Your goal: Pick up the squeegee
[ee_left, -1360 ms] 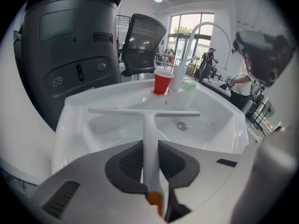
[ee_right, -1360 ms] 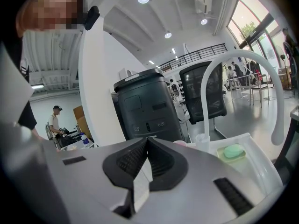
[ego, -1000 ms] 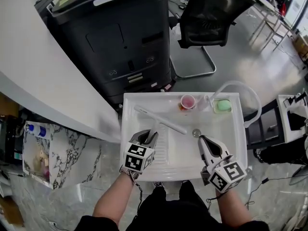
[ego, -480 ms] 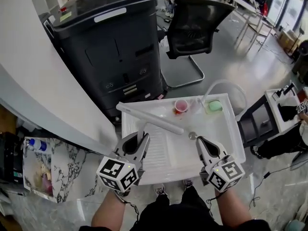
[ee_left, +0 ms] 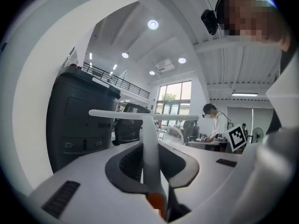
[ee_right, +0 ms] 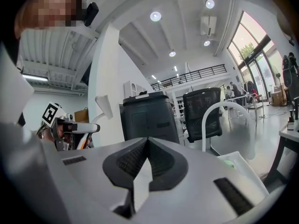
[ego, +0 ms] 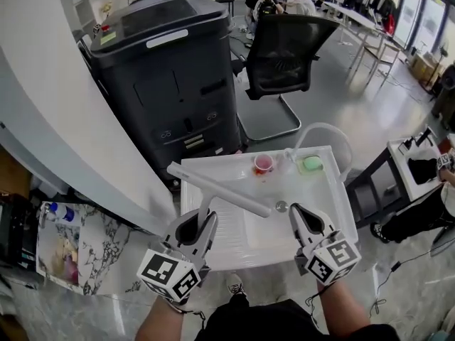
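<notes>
A tall dark grey machine [ego: 170,69] fills the top left of the head view, with a black chair [ego: 288,45] on a metal frame just to its right. Below them sits a white sink [ego: 334,190], a ribbed draining board on its left half and a shallow basin on its right. A white hose [ego: 323,130] arches up over the sink's far right corner.

The person holds 2 grippers over the near edge of the sink. The left gripper [ego: 199,222] is over the ribbed side, and its jaws pinch the handle of the squeegee [ego: 213,183]. The squeegee is white and T-shaped. It is held in the air above the sink's left half, handle pointing away from the gripper and the long blade lying crosswise, one end reaching out past the sink's far left corner. The left gripper view shows the handle clamped between the 2 dark pads with the blade level beyond them.

The right gripper [ego: 302,219] hovers over the basin side, its jaws pressed together on nothing.

At the sink's far edge stand 1 pink cup [ego: 264,163] and 1 green block [ego: 312,163] beside it, and a small round drain [ego: 281,206] lies just ahead of the right gripper's tips
</notes>
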### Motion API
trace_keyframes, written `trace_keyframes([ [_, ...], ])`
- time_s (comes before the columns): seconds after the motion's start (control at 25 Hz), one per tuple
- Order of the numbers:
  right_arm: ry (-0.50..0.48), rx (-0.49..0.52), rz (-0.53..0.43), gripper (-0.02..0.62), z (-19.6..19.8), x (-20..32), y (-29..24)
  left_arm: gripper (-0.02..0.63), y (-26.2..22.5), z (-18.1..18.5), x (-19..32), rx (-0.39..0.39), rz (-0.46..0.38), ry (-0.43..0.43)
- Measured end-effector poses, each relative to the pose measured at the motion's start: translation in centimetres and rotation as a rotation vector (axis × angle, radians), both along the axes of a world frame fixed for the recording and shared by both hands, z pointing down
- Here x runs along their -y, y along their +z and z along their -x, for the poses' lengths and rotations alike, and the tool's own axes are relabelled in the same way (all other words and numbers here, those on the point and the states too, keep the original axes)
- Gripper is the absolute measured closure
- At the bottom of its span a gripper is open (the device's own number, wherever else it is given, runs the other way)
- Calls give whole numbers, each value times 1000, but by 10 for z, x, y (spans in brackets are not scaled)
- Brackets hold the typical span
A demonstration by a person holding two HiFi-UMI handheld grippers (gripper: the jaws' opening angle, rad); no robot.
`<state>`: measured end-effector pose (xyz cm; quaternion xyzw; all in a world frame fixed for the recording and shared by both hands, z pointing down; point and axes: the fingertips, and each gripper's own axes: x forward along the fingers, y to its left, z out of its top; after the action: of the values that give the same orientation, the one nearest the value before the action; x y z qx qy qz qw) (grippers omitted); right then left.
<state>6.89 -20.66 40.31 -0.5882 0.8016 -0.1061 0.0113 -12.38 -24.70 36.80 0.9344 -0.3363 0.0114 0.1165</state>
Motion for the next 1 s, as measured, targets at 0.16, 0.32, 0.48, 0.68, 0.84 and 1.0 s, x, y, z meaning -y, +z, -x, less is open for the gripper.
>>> trace_keyframes([
  [0.16, -40, 7, -27, 578, -13, -23, -9, 532, 0, -19, -37, 19, -5, -21],
  [0.32, -88, 17, -40, 578, -35, -56, -11, 532, 4, -48, -81, 25, -5, -58],
  [0.48, -143, 16, -57, 578, -53, -92, -15, 532, 7, -71, -128, 34, 1, -112],
  [0.68, -206, 29, -58, 578, -72, -141, -11, 531, 13, -91, -191, 46, 19, -189],
  [0.84, -252, 45, -49, 578, -78, -173, -8, 531, 16, -98, -232, 50, 39, -217],
  [1.0, -281, 56, -50, 578, -79, -195, -11, 531, 10, -96, -260, 61, 34, -257],
])
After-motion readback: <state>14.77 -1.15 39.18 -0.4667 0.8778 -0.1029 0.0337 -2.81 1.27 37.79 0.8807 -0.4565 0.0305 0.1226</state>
